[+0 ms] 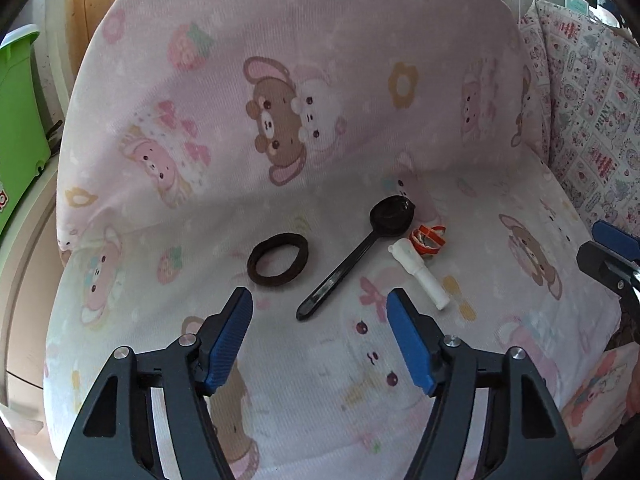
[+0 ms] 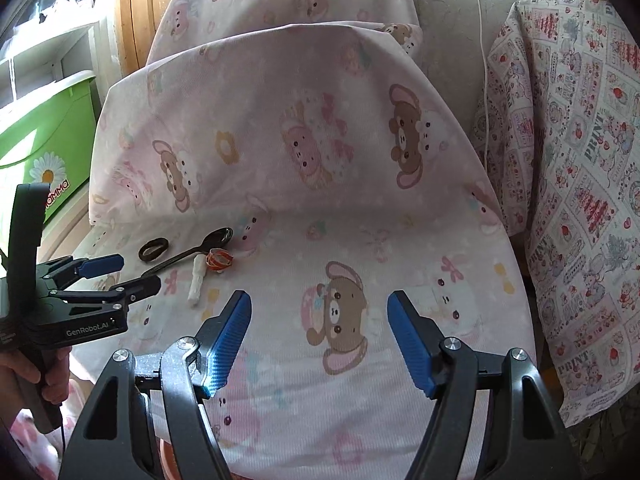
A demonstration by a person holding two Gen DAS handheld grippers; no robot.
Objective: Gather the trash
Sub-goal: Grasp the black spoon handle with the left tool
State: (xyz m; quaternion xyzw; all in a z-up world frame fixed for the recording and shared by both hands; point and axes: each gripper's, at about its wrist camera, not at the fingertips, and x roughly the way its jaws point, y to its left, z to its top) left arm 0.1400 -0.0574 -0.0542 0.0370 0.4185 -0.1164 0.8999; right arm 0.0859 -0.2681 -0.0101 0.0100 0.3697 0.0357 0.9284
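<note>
On the pink cartoon-print seat cover [image 1: 304, 360] lie a dark brown hair tie [image 1: 277, 259], a black plastic spoon [image 1: 356, 254], a white plastic tube piece [image 1: 420, 273] and a curled orange-and-white strip [image 1: 428, 241]. My left gripper [image 1: 320, 308] is open and empty, hovering just in front of the spoon's handle tip. In the right wrist view the same items lie at the left: hair tie [image 2: 153, 249], spoon [image 2: 196, 248], white tube [image 2: 197, 282], orange strip [image 2: 219, 261]. My right gripper [image 2: 320, 312] is open and empty over the bare seat, right of them. The left gripper [image 2: 120, 276] shows there too.
The chair's covered backrest [image 1: 288, 80] rises behind the items. A green plastic bin [image 1: 18, 120] stands at the left. A patterned print cloth [image 2: 580, 184] drapes at the right. A wooden door [image 2: 140, 12] is behind.
</note>
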